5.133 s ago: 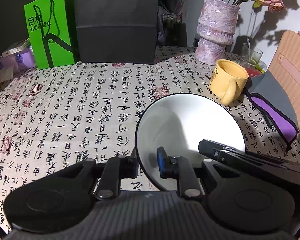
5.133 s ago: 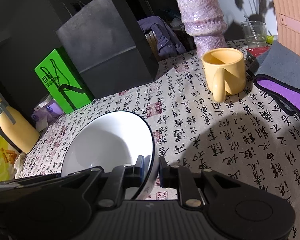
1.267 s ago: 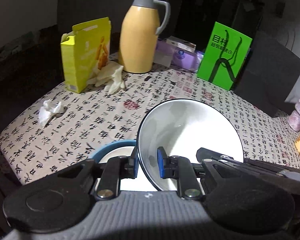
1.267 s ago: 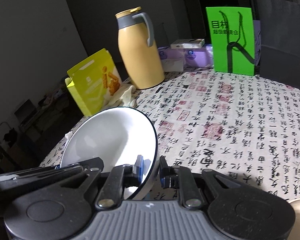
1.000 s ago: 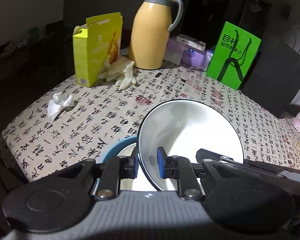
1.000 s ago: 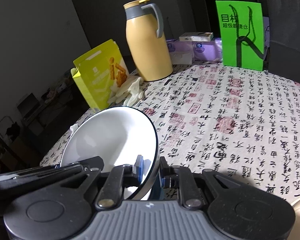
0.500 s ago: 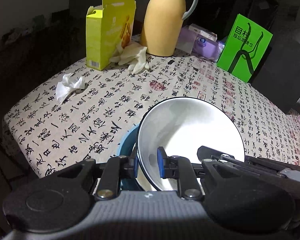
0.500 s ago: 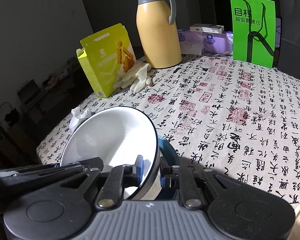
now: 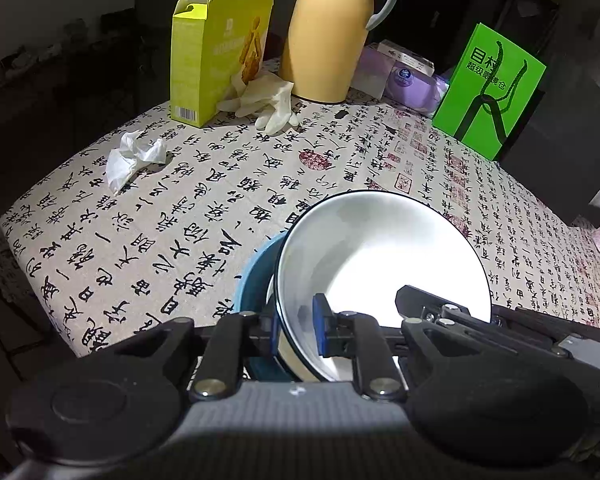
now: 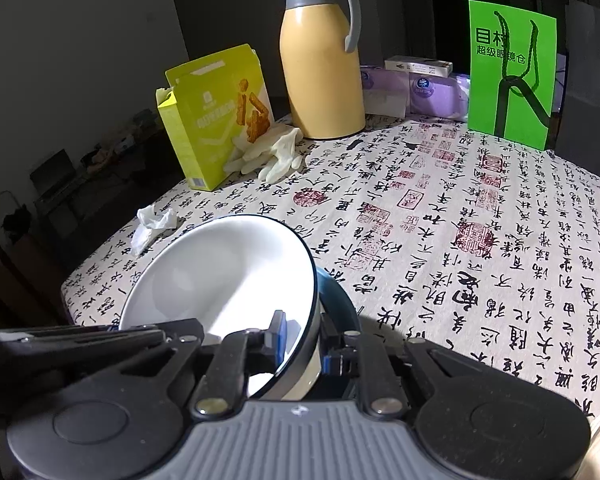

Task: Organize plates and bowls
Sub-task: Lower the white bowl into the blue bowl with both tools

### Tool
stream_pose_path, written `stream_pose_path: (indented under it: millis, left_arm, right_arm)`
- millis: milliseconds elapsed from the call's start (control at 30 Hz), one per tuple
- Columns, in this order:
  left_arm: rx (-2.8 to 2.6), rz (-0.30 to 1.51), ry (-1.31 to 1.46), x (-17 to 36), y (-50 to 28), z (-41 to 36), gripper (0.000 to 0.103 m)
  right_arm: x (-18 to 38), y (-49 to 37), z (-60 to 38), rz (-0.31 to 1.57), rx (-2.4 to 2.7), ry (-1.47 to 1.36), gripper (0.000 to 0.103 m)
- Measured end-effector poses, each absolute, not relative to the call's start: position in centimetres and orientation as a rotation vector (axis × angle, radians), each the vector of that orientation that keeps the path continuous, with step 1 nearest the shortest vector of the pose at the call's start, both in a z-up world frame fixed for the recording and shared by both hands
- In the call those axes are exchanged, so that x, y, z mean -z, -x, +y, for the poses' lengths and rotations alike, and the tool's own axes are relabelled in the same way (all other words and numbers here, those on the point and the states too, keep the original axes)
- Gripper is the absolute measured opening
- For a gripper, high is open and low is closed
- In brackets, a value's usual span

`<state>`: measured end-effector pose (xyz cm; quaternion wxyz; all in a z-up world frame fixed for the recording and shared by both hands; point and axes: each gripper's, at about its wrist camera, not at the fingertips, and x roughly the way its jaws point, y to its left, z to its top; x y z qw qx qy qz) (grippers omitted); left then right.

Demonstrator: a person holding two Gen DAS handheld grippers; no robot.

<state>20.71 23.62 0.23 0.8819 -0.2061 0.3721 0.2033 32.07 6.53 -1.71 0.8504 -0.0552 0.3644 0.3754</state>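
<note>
A white bowl (image 9: 380, 256) with a dark rim hangs tilted between both grippers. My left gripper (image 9: 298, 328) grips its near-left rim, the jaws closing a little tighter on it. At the opposite rim my right gripper (image 10: 304, 340) is shut on the same white bowl (image 10: 228, 276). Under it a blue bowl (image 9: 256, 280) sits on the calligraphy tablecloth, near the table's front corner. The white bowl's base sits low inside the blue bowl (image 10: 340, 308); whether they touch is hidden.
A yellow thermos (image 9: 332, 28), an open yellow-green box (image 9: 216, 48) and pale gloves (image 9: 268, 100) stand at the back. A crumpled tissue (image 9: 132, 156) lies to the left. A green sign (image 9: 492, 88) and purple packs (image 9: 408, 80) are back right. The table edge (image 9: 40, 288) drops off close on the left.
Both grippers have carried the white bowl across to the thermos end of the table and lowered it. The blue bowl came into view beneath and is now largely covered.
</note>
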Motion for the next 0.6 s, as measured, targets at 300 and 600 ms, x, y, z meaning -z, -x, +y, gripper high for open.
stream_pose_path:
  millis: [300, 600]
  left_arm:
    - [-0.436, 0.763, 0.426, -0.37, -20.65, 23.64, 0.012]
    - [-0.42, 0.756, 0.446, -0.31, -20.43, 23.8, 0.011]
  right_arm:
    - [1.84, -32.39, 6.38, 0.791, -0.806, 0.1, 0.017]
    - [1.72, -32.83, 5.81, 0.844, -0.803, 0.033, 0.017]
